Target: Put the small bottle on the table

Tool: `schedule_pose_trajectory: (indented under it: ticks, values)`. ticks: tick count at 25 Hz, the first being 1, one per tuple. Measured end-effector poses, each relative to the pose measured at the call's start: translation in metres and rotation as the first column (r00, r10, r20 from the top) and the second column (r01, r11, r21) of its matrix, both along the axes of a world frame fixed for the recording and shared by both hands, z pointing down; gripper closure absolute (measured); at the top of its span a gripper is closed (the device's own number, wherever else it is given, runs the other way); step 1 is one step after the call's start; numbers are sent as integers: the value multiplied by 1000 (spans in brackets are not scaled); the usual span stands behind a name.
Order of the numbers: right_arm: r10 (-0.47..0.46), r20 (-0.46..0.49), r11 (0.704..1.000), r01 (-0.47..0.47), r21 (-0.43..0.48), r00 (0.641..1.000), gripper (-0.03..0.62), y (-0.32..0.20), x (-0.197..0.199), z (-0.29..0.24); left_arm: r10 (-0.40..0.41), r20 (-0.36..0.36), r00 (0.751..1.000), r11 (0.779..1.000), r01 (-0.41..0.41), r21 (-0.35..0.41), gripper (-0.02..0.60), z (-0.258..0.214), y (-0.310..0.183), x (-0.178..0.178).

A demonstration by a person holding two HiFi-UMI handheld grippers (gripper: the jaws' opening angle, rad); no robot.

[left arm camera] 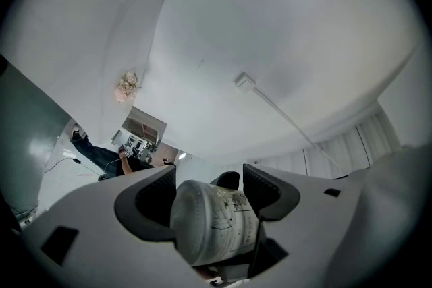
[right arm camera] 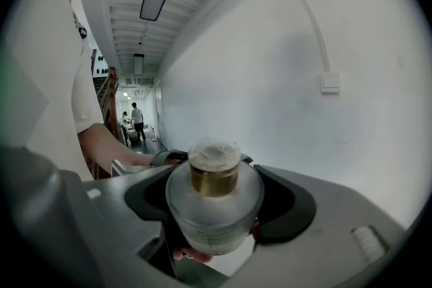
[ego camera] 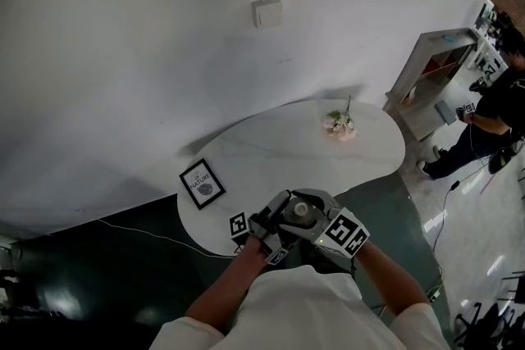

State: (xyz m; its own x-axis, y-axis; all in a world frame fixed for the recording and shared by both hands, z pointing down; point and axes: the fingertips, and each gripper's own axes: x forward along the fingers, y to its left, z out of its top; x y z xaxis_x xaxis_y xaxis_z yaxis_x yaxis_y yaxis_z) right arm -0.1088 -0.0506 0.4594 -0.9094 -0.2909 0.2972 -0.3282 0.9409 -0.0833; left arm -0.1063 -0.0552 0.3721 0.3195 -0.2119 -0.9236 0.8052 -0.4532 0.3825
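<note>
Left tongs (left arm camera: 209,193) and right tongs (right arm camera: 214,197) both clamped the small bottle (ego camera: 301,210); an uneven release could've toppled it off the surface (ego camera: 279,145).

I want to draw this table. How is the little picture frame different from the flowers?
The picture frame is square, black-edged and white inside; the flowers are a pinkish bunch. The picture frame sits near the person; the flowers sit nearer the wall. Both rest on the white table.

Framed picture (ego camera: 202,184) on round table (ego camera: 279,152), near left, flower bunch (ego camera: 340,125) on its far right, small bottle (ego camera: 300,211) over its near edge, wall switch (ego camera: 267,12) behind.
</note>
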Motion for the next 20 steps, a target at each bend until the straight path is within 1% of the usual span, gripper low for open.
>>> schedule_pose_trajectory:
  ticks: [9, 20]
  values:
    - [-90, 10, 995, 90, -36, 996, 244, -59, 28, 11, -81, -3, 997, 996, 81, -36, 285, 18, -63, 29]
    - [-208, 25, 973, 209, -97, 978, 244, -116, 64, 41, -178, 43, 983, 980, 181, -86, 285, 49, -127, 67]
